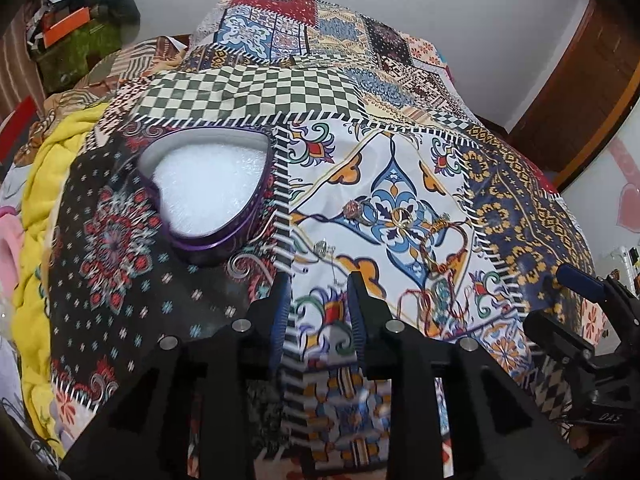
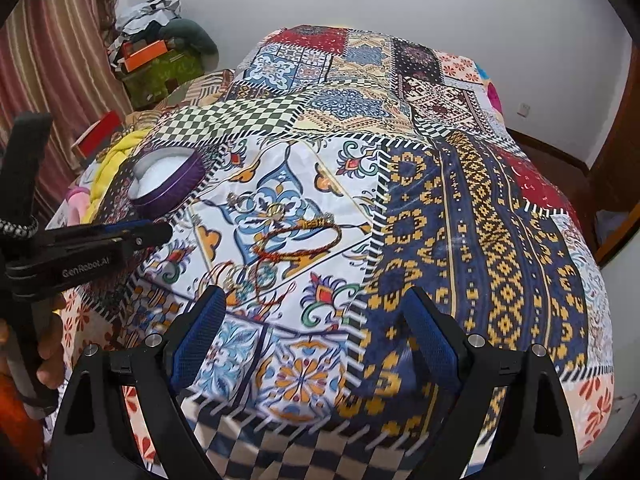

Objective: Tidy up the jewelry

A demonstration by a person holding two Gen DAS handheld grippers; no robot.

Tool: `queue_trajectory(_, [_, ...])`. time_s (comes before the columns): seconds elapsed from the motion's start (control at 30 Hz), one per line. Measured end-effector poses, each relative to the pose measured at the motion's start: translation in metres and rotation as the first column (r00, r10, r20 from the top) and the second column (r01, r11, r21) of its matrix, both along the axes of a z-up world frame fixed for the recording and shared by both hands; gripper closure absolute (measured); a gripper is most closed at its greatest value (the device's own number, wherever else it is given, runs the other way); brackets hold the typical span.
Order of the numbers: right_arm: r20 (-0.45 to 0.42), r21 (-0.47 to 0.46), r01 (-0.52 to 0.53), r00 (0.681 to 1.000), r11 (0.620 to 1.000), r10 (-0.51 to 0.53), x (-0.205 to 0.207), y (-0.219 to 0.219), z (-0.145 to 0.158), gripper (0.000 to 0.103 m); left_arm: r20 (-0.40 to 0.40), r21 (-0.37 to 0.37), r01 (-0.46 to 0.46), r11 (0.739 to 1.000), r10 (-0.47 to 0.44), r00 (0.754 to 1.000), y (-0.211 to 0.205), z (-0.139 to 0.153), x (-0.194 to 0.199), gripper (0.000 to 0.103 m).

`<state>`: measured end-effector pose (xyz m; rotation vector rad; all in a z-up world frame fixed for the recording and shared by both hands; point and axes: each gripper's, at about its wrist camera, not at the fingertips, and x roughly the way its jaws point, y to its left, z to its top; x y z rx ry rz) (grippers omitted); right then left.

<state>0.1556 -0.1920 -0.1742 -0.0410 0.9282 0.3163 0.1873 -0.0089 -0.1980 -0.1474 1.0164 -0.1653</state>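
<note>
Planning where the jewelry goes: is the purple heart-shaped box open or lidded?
Open. The purple heart-shaped box has no lid on; its white padding shows, and no jewelry is visible inside.

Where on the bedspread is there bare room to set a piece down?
Free: the navy-and-gold patch right of the jewelry, and the dark floral patch beside the heart-shaped tin. Crowded: the white panel, where rings and the red thread bracelet lie.

A heart-shaped box (image 1: 208,188) sits on the bed (image 1: 520,208), far left of the jewelry. Right of it lie a ring (image 1: 354,210), then a second ring (image 1: 402,216), with a thread bracelet (image 1: 444,244) further right and nearer. A small earring (image 1: 322,247) lies near the box's right side. A pile of clothes (image 2: 160,52) sits beyond the bed's far left corner.
</note>
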Motion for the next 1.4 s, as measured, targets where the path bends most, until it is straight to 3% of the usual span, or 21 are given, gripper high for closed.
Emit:
queue_trajectory(0.23, [-0.057, 0.044, -0.021, 0.998, 0.999, 0.024, 0.029, -0.007, -0.011, 0.015, -0.021, 0.004, 0.023, 1.000, -0.023, 1.000, -0.005, -0.013, 0.021, 0.076])
queue_trajectory(0.5, [-0.044, 0.025, -0.085, 0.995, 0.996, 0.086, 0.054, 0.007, -0.007, 0.016, -0.013, 0.007, 0.058, 0.998, -0.058, 0.998, -0.011, -0.022, 0.033, 0.078])
queue_trajectory(0.63, [-0.059, 0.025, -0.128, 0.990, 0.991, 0.130, 0.063, 0.017, -0.009, 0.023, -0.007, 0.028, 0.063, 0.998, -0.063, 0.998, -0.012, -0.026, 0.036, 0.096])
queue_trajectory(0.8, [-0.085, 0.017, -0.187, 0.979, 0.982, 0.188, 0.071, 0.033, -0.012, 0.036, 0.012, 0.026, 0.053, 0.998, -0.053, 0.999, -0.005, -0.022, 0.033, 0.098])
queue_trajectory(1.17, [-0.159, 0.015, -0.259, 0.953, 0.966, 0.258, 0.093, 0.074, -0.028, 0.048, 0.071, 0.001, 0.000, 1.000, 0.000, 0.997, 0.029, -0.001, 0.008, 0.103])
queue_trajectory(1.4, [-0.178, -0.028, -0.279, 0.946, 0.960, 0.270, 0.096, 0.094, -0.042, 0.055, 0.043, -0.012, 0.010, 1.000, -0.010, 0.999, 0.037, -0.004, 0.004, 0.101])
